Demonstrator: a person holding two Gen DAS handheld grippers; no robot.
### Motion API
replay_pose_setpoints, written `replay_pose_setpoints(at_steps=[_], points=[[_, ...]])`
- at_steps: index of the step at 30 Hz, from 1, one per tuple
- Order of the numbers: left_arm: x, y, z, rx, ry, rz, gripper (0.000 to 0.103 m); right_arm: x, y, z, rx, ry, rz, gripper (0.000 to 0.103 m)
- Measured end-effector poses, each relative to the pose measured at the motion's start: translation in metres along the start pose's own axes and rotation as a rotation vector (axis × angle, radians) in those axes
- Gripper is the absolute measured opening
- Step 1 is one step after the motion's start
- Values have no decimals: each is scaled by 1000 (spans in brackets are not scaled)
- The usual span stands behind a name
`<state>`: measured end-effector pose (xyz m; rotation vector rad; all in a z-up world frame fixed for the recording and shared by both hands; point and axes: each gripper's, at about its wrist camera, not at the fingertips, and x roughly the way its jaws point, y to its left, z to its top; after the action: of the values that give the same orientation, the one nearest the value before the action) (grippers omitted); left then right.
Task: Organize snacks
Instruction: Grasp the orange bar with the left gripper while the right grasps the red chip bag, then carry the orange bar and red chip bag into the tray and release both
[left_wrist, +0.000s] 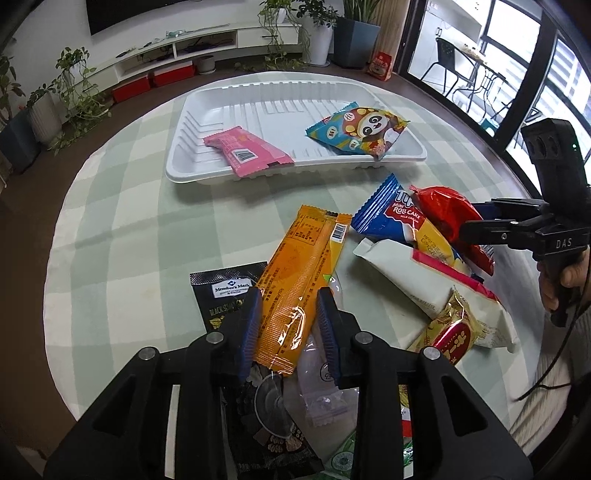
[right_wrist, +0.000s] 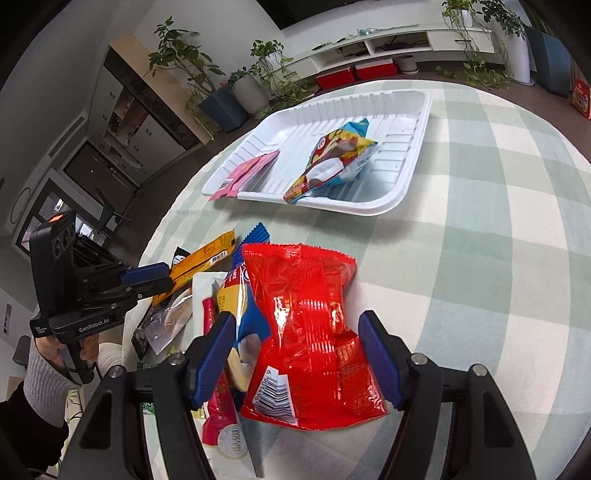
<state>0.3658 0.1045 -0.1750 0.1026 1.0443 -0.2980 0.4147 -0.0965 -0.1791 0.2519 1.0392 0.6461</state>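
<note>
The orange packet (left_wrist: 303, 280) is lying on the worktop (left_wrist: 147, 236) between the pads of the left tool (left_wrist: 289, 325), whose jaws are standing slightly spread, not pinching it. The red packet (right_wrist: 314, 332) is sitting between the widely spread right tool (right_wrist: 301, 360). Only the left view is showing the black pouch (left_wrist: 221, 291) beside the orange packet; both are showing the white tray (left_wrist: 207, 110).

Blue packet (left_wrist: 384, 214) reads "MINI ROLL CAKE", perhaps.
</note>
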Motion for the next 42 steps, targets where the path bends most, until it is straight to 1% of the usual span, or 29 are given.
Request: replay_pose_setpoints(at_steps=[2,3,5,7,15,19,20,21,22,23,24,26,27,29,31,33,38,42], points=[[1,-2,2,19,-1,3,52,1,0,-1,-2,4,-2,72],[1,-2,3,27,-6,10,53,1,1,-1,-1,4,-1,72],[1,-3,5,48,-17,19,53,1,1,-1,-1,4,-2,72],[2,-4,7,58,-16,12,53,1,1,-1,-1,7,-1,72],[20,-6,12,97,31,10,53,5,0,-3,5,24,-3,73],[25,-9,12,117,34,-2,53,5,-2,-3,12,20,6,72],[26,-9,12,117,37,-4,53,5,-3,-3,11,20,7,72],[27,-8,12,115,39,-7,53,4,-3,-3,12,19,2,69],[28,-7,13,108,36,-8,52,4,-4,-3,11,18,-9,67],[29,-7,13,101,36,-10,44,4,-4,-3,5,17,-24,61],[30,-6,14,92,38,-14,42,3,-5,-2,3,14,-36,57],[31,-4,15,75,33,-20,36,1,-6,-3,9,8,-38,55],[31,-4,15,73,31,-23,34,1,-6,-3,6,6,-42,51],[31,-5,15,77,28,-25,31,-1,-2,-3,-13,-1,-58,48],[30,-6,14,76,24,-24,30,-3,1,-3,-31,-8,-73,46],[28,-4,14,65,17,-27,29,-5,0,-2,-23,-13,-62,43],[22,5,11,8,5,-60,27,-10,-4,-1,-1,-20,-33,42],[14,8,8,-14,-10,-70,27,-13,-4,1,16,-27,10,42]])
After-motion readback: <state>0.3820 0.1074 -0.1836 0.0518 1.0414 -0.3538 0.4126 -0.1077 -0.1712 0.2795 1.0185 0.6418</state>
